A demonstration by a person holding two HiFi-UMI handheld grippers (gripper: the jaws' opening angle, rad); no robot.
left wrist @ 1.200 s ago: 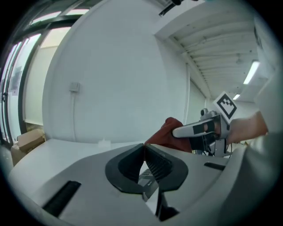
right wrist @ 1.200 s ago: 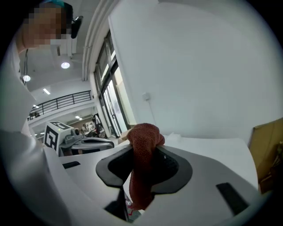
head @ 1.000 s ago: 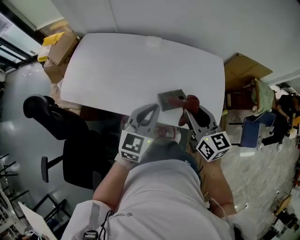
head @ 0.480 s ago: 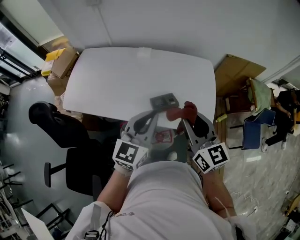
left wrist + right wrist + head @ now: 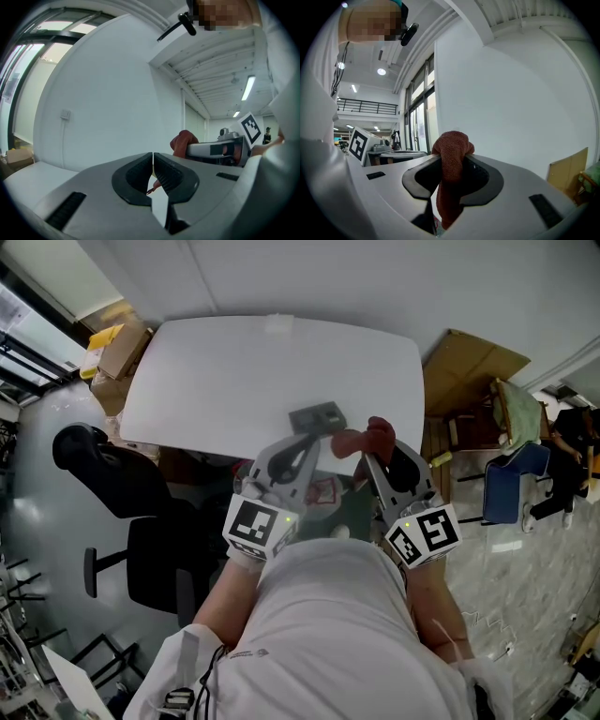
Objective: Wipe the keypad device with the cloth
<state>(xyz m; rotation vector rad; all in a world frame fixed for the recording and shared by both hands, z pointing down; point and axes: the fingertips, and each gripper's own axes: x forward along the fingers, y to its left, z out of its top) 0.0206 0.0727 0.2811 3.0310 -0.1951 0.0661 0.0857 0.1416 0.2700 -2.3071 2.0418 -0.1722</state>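
Observation:
The grey keypad device (image 5: 317,418) lies flat near the front edge of the white table (image 5: 225,371). My right gripper (image 5: 367,457) is shut on a rust-red cloth (image 5: 364,439), which bulges above its jaws just right of the device. In the right gripper view the cloth (image 5: 451,161) hangs down between the pads. My left gripper (image 5: 307,441) is shut and holds nothing, its tips just in front of the device. In the left gripper view its jaws meet, and the cloth (image 5: 184,140) shows beyond them. Both grippers point level.
A black office chair (image 5: 141,521) stands left of me. Cardboard boxes (image 5: 114,343) sit at the table's left end, and a large one (image 5: 469,371) is at its right. A blue chair (image 5: 511,493) stands further right.
Both grippers have risen and moved forward together. The cloth stays clamped in the right gripper. The keypad device has kept its place on the table.

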